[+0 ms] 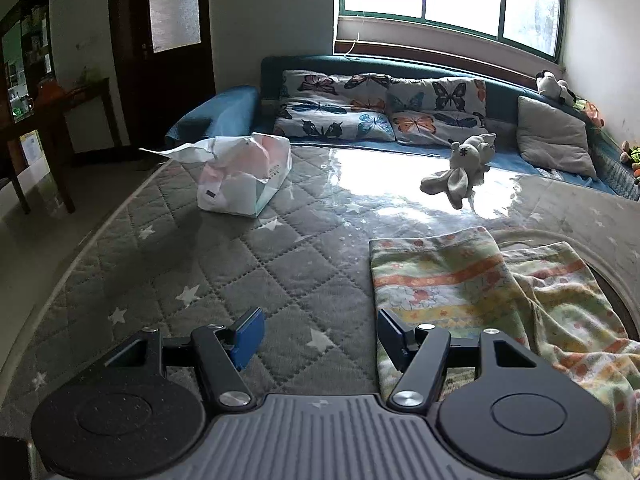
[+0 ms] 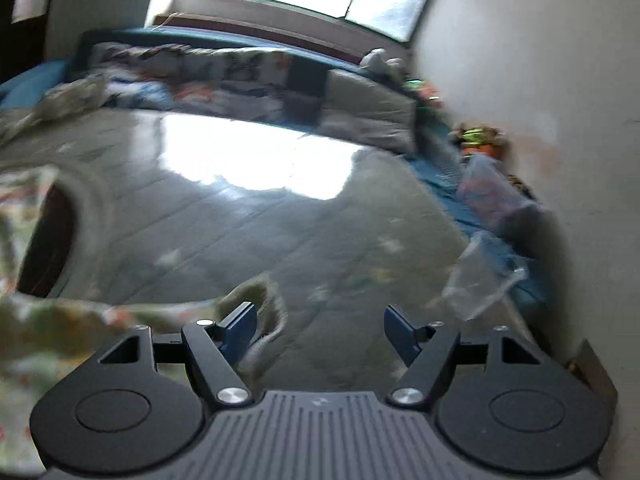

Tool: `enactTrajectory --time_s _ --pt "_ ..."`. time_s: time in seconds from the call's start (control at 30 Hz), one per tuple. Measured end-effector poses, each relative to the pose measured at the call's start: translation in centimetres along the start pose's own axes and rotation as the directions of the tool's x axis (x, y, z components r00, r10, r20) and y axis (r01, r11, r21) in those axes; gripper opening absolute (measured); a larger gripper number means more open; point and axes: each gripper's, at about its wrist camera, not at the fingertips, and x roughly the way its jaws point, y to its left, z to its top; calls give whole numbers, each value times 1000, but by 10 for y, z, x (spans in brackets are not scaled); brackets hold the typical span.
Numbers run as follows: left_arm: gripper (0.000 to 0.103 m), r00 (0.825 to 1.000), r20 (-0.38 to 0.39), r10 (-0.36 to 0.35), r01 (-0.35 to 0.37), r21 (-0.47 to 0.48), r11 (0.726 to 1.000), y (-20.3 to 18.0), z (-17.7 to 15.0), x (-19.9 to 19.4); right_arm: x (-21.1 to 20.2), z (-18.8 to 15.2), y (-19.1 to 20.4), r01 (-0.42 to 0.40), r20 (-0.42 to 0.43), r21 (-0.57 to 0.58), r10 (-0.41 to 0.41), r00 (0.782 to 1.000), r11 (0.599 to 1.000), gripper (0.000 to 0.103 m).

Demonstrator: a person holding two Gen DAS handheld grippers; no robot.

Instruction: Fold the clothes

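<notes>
A pale green garment (image 1: 480, 280) with orange and yellow printed bands lies crumpled on the grey star-quilted table cover (image 1: 224, 264), at the right of the left wrist view. My left gripper (image 1: 320, 336) is open and empty, just left of the garment's near edge; its right finger (image 1: 390, 334) is over the cloth. In the blurred right wrist view the same garment (image 2: 80, 320) lies at lower left. My right gripper (image 2: 320, 328) is open and empty, its left finger (image 2: 240, 328) beside a cloth edge.
A white plastic bag (image 1: 244, 176) and a grey plush toy (image 1: 464, 168) sit farther back on the cover. A blue sofa with butterfly cushions (image 1: 360, 108) runs along the far side. Clear plastic containers (image 2: 484, 276) lie by the right wall (image 2: 560, 120).
</notes>
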Motion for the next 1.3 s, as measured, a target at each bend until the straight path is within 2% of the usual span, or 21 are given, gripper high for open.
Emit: enactTrajectory --time_s 0.1,0.2,0.3,0.43,0.53,0.73,0.77,0.83,0.9,1.0,1.07,1.1,1.13,1.2,1.3 --pt "62 1000 -10 -11 11 11 1000 -3 4 11 -5 13 -3 -29 30 21 28 999 999 71" --pt "53 1000 -21 -23 23 22 999 -7 8 22 -10 26 14 -163 50 5 163 985 987 64" --pt "51 999 -31 -34 35 33 999 -10 12 34 -11 40 41 -320 52 -21 320 946 947 58" --pt "48 997 -47 -54 56 49 997 -15 17 49 -1 59 83 -480 17 -35 481 877 877 44" --pt "49 996 -57 -65 68 60 996 -19 20 63 14 73 113 -545 -21 -32 544 839 838 35" --pt "48 992 -68 -103 109 80 991 -27 25 87 51 90 151 -599 -63 13 598 799 801 34" --pt "47 992 -67 -109 114 86 990 -28 26 90 56 93 158 -599 -67 18 599 798 800 34" --pt "36 991 -63 -120 126 99 987 -32 28 95 66 98 169 -599 -76 22 599 797 800 34" --pt "16 991 -56 -126 131 113 985 -33 29 97 74 101 179 -600 -84 16 599 796 800 34" --pt "7 990 -45 -135 139 133 981 -34 31 99 81 102 190 -602 -99 3 599 794 799 31" --pt "3 990 -37 -139 143 148 979 -35 32 100 82 102 195 -597 -91 -8 594 799 802 26" --pt "2 991 -29 -131 134 158 978 -36 32 100 82 103 195 -600 -89 -8 597 797 800 14" --pt "2 992 -21 -122 124 169 978 -37 32 100 83 103 196 -603 -87 -7 600 795 798 9" --pt "2 994 -5 -105 104 188 977 -38 33 99 80 103 197 -590 -69 -10 588 806 807 1" --pt "2 996 -5 -90 89 190 978 -39 37 105 68 107 191 -531 17 -30 532 847 847 1"
